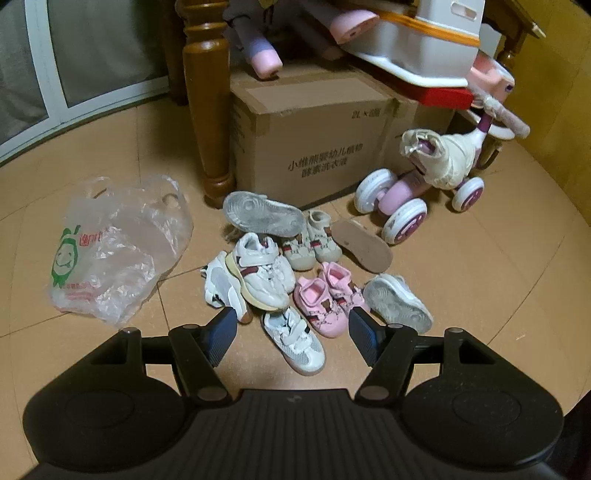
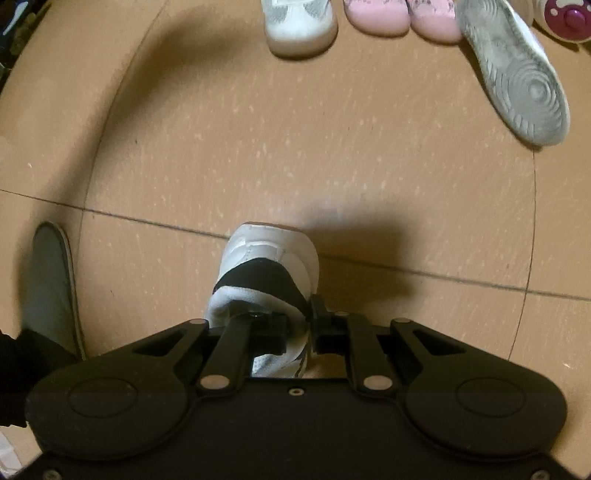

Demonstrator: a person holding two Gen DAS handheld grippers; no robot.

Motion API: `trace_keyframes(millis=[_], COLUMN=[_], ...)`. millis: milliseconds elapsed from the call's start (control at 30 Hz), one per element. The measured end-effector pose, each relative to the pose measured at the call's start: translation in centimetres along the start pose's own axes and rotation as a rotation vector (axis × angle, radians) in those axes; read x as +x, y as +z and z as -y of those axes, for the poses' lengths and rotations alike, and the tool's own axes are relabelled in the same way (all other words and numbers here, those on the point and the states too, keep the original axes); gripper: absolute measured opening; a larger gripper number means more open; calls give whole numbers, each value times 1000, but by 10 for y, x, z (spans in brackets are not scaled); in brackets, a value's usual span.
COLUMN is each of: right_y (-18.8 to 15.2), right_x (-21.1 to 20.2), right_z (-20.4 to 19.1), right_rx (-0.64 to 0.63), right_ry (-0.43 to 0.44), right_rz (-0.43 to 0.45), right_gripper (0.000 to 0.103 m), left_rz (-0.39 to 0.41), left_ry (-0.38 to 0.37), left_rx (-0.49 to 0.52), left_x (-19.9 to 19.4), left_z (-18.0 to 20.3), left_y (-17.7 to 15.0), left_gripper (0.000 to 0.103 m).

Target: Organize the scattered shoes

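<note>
Your right gripper is clamped on a white shoe with a black strap, pinching it at the collar, toe pointing away from you and hanging over the tan floor. A grey slipper sits at the left edge of that view, beside a dark sleeve.

Ahead of the held shoe, along the top of the right wrist view, you've got a white toe, two pink toes and an upturned grey sole.

Your left gripper is spread wide, holding nothing, hovering over the near edge of the pile. Between its fingers sits a white mesh sneaker, upright. Just past it, the pink pair stands side by side. Right of them a white shoe lies sole-up. Further back: a big white trainer lying across a white-and-black shoe, a beige pair, a grey sole and a brown sole, both turned up.

The pile lies in front of a cardboard box, next to a wooden post. A crumpled plastic bag lies to the left, a pink ride-on toy to the right.
</note>
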State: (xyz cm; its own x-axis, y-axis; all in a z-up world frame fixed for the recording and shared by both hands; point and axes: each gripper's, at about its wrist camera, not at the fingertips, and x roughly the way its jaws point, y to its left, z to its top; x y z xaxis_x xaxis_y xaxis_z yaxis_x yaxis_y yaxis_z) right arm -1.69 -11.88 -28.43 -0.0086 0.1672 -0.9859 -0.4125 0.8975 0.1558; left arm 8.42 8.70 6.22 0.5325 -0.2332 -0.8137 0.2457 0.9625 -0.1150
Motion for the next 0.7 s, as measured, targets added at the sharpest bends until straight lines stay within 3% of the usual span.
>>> trace_keyframes(millis=[200, 267, 300, 600, 700], right_y=[0, 2, 13, 25, 46], right_x=[8, 6, -12, -60, -77], right_z=[-10, -12, 1, 37, 63], right_rx=[7, 9, 15, 111, 109], right_ry=[-14, -13, -6, 31, -78], right_rz=[2, 3, -2, 74, 143], right_gripper=[22, 36, 37, 44, 44], left_rz=[17, 15, 15, 25, 26], left_ry=[-12, -10, -10, -30, -35], left_rx=[3, 0, -3, 1, 2], left_x=[-7, -6, -6, -5, -3], left_z=[1, -1, -2, 6, 11], left_y=[1, 1, 2, 9, 12], left_gripper=[66, 66, 66, 66, 66])
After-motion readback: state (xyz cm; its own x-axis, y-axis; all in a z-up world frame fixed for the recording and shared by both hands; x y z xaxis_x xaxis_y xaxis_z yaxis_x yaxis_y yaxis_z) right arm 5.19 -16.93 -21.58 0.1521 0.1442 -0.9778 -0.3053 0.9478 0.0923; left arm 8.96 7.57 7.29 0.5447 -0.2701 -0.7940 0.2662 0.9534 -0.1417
